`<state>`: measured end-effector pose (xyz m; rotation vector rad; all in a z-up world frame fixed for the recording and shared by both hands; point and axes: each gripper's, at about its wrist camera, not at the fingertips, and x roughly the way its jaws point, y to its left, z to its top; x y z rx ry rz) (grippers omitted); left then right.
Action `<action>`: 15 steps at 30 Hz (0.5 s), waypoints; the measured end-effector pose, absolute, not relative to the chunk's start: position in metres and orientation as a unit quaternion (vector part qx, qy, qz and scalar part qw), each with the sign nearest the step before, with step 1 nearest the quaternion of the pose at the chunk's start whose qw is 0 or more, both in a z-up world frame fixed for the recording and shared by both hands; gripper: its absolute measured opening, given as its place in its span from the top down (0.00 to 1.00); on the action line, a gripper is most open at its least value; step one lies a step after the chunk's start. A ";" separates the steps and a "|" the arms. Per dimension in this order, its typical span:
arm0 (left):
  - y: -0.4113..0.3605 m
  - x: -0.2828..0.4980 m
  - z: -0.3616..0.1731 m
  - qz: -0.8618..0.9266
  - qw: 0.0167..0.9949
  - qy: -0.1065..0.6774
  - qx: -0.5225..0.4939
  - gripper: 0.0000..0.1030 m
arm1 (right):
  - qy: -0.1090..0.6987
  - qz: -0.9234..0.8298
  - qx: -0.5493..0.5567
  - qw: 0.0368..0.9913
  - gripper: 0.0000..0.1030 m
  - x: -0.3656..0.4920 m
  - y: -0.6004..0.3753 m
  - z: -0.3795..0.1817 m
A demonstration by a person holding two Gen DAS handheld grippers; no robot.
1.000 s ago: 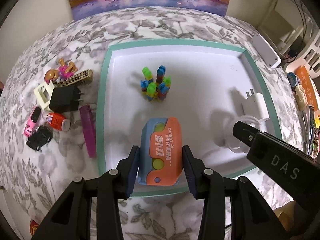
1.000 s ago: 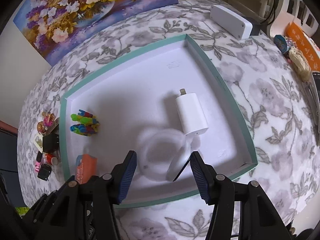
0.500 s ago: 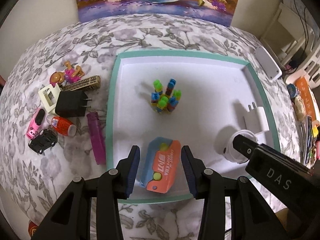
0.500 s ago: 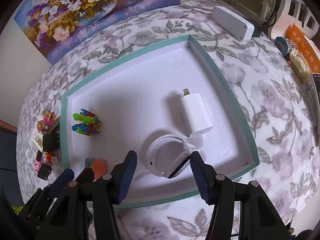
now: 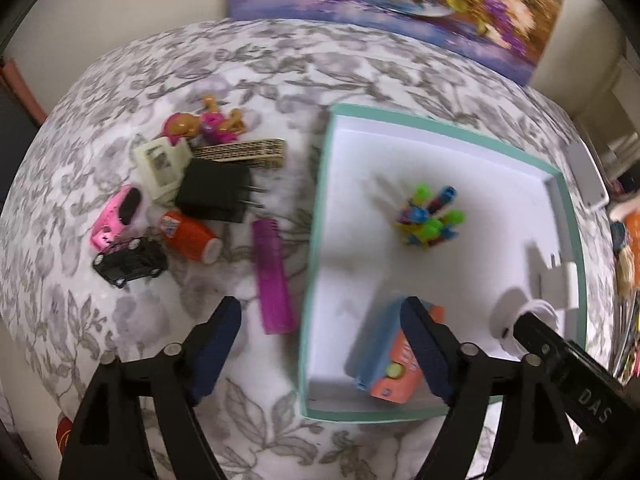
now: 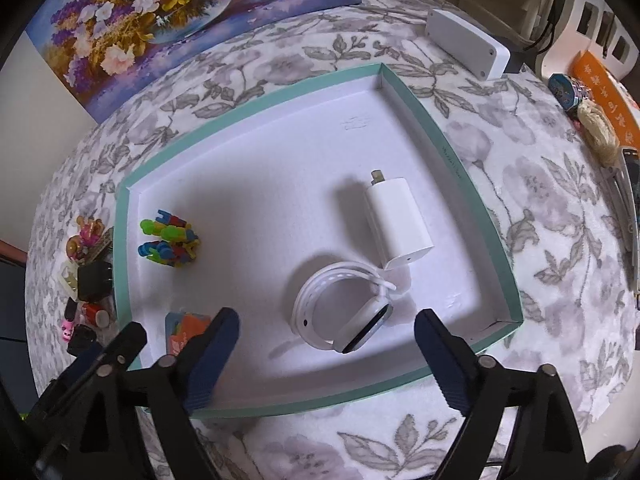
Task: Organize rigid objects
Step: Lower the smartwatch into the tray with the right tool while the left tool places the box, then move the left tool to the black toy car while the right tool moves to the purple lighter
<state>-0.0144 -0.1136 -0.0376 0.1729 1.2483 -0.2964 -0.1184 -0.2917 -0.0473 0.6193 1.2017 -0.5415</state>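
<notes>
A teal-rimmed white tray [image 5: 316, 216] [image 6: 472, 200] holds an orange and blue toy knife box [image 5: 390, 364] [image 6: 182, 330], a cluster of coloured blocks [image 5: 430, 220] [image 6: 168, 242], a white charger [image 6: 398, 222] and a white smartwatch [image 6: 344, 312]. My left gripper [image 5: 320, 344] is open and empty above the tray's left edge, near a purple comb [image 5: 272, 276] on the cloth. My right gripper [image 6: 326, 354] is open and empty just above the smartwatch.
Left of the tray lie a black charger [image 5: 214, 196], an orange bottle [image 5: 190, 236], a black toy car [image 5: 130, 262], a pink toy car [image 5: 116, 216], a cream frame [image 5: 160, 164], a small doll [image 5: 200, 124] and a patterned bar [image 5: 244, 152]. A white box [image 6: 466, 42] sits beyond the tray.
My left gripper let go of the toy knife box in the tray, opened wide and swung left toward the loose items. My right gripper opened wider and drew back from the smartwatch.
</notes>
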 end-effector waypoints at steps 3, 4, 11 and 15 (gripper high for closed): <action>-0.107 -0.010 -0.039 -0.126 0.798 0.584 0.079 0.14 | 0.551 -0.246 0.282 0.746 0.03 -0.117 -0.291 -0.048; -0.106 -0.008 -0.041 -0.123 0.798 0.585 0.079 0.14 | 0.551 -0.247 0.280 0.746 0.01 -0.117 -0.291 -0.048; -0.091 0.001 -0.044 -0.103 0.796 0.592 0.074 0.06 | 0.551 -0.259 0.256 0.751 0.00 -0.116 -0.290 -0.045; -0.072 0.012 -0.043 -0.088 0.791 0.604 0.041 0.06 | 0.550 -0.255 0.250 0.755 0.00 -0.114 -0.287 -0.043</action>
